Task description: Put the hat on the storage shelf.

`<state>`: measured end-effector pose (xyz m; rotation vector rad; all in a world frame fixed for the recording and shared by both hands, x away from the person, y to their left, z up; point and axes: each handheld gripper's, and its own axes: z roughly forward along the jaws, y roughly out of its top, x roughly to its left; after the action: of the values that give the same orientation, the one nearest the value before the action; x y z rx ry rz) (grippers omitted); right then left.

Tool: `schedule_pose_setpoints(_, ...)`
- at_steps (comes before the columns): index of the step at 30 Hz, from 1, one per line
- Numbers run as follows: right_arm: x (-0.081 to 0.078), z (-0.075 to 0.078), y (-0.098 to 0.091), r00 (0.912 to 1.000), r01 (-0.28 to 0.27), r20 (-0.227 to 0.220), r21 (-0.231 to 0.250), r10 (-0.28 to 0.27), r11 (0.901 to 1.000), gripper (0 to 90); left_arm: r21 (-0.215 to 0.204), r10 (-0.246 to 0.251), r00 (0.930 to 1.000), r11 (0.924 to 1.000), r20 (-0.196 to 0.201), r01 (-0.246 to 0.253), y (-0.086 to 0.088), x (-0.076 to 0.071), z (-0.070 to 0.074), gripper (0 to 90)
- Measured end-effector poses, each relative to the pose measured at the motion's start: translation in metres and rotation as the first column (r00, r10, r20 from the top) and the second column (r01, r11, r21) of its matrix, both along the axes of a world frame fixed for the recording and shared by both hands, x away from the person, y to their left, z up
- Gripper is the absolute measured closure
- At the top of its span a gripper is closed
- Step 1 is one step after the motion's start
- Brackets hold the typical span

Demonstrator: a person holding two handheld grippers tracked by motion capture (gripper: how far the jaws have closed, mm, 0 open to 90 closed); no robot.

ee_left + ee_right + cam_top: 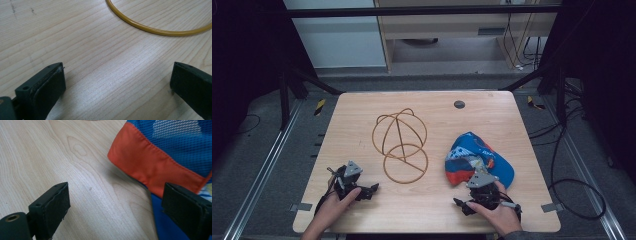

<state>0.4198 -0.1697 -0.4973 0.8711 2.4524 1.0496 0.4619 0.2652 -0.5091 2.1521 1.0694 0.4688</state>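
Nearest, at the front edge of the desk (pixel 432 210), two hands, each with a claw. Left hand (pixel 329 207) low on the desk's left side, left claw (pixel 371 190) aimed rightward toward the wire frame — jaws spread wide in the left gripper view, bare wood grain between them, nothing held. Right hand (pixel 502 215) at the front right, right claw (pixel 460 205) set close against the near edge of the cap, jaws likewise standing wide in the right gripper view and gripping nothing; one jaw over bare wood, the other just in front of the cap's cloth, touching or not impossible to tell.

Just beyond the right claw, the cap (pixel 479 160) — blue mesh with an orange band (pixel 150 165), crumpled on the right half of the desk, partly hidden by the grey plate of the claw.

Further in, near the middle of the desk, the wire frame (pixel 401 145) of yellow-brown hoops — a flat ring (pixel 160 31) lying on the wood nearest the left claw, a rounded cage of arcs rising behind it. Well apart from the cap, with bare wood between.

Farther still, a small dark round disc (pixel 459 104) near the back edge of the desk.
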Motion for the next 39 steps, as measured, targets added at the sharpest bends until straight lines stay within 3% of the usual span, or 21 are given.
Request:
schedule_pose_setpoints(4, -0.003, 0.005, -0.006, 0.9988, 0.038, 0.032, 0.001, -0.038, 0.9993, 12.0, 0.001, -0.002, 1.0, 1.0, 0.0, 0.002, 0.0, 0.0, 0.0, 0.0)
schedule_pose_setpoints(9, -0.006, 0.012, -0.023, 0.9883, 0.128, 0.079, 0.038, -0.131, 0.9911, 14.4, -0.001, 0.0, 1.0, 1.0, -0.001, 0.0, 0.0, 0.0, 0.0, 0.0)
schedule_pose_setpoints(14, -0.006, 0.015, -0.041, 0.9686, 0.221, 0.101, 0.065, -0.227, 0.973, 14.6, -0.001, -0.001, 1.0, 1.0, -0.001, 0.001, 0.0, 0.0, 0.0, 0.0)
schedule_pose_setpoints(19, -0.008, 0.018, -0.05, 0.9454, 0.293, 0.131, 0.057, -0.298, 0.9544, 14.0, 0.0, -0.002, 1.0, 1.0, -0.001, 0.002, 0.0, 0.0, 0.0, 0.0)
schedule_pose_setpoints(21, -0.006, 0.018, -0.056, 0.9426, 0.305, 0.121, 0.067, -0.311, 0.95, 14.1, -0.003, 0.0, 1.0, 1.0, 0.0, 0.0, 0.0, 0.0, 0.0, 0.0)
schedule_pose_setpoints(24, -0.003, 0.023, -0.065, 0.9382, 0.328, 0.108, 0.022, -0.329, 0.9443, 14.8, -0.003, 0.001, 1.0, 1.0, 0.001, -0.001, 0.0, 0.0, 0.0, 0.0)
schedule_pose_setpoints(26, 0.002, 0.031, -0.073, 0.9286, 0.356, 0.118, -0.014, -0.352, 0.9345, 16.7, -0.003, -0.001, 1.0, 1.0, 0.001, 0.001, 0.0, 0.0, 0.0, 0.0)
schedule_pose_setpoints(28, 0.01, 0.042, -0.079, 0.9313, 0.356, 0.104, -0.055, -0.349, 0.9329, 20.0, -0.003, -0.003, 1.0, 1.0, 0.001, 0.003, 0.0, 0.0, 0.0, 0.0)
schedule_pose_setpoints(32, 0.027, 0.059, -0.081, 0.954, 0.3, 0.029, -0.087, -0.298, 0.9501, 14.9, -0.002, -0.011, 0.9999, 0.9999, 0.0, 0.011, 0.0, 0.001, 0.0, 0.0)
schedule_pose_setpoints(33, 0.033, 0.064, -0.08, 0.9634, 0.266, -0.002, -0.098, -0.268, 0.9588, 14.1, -0.002, -0.012, 0.9999, 0.9999, 0.0, 0.012, 0.0, 0.001, 0.0, 0.0)
schedule_pose_setpoints(39, 0.06, 0.087, -0.068, 0.9818, 0.17, -0.054, -0.182, -0.182, 0.9685, 12.3, -0.001, -0.012, 0.9999, 0.9999, -0.001, 0.012, 0.0, 0.001, 0.0, 0.0)
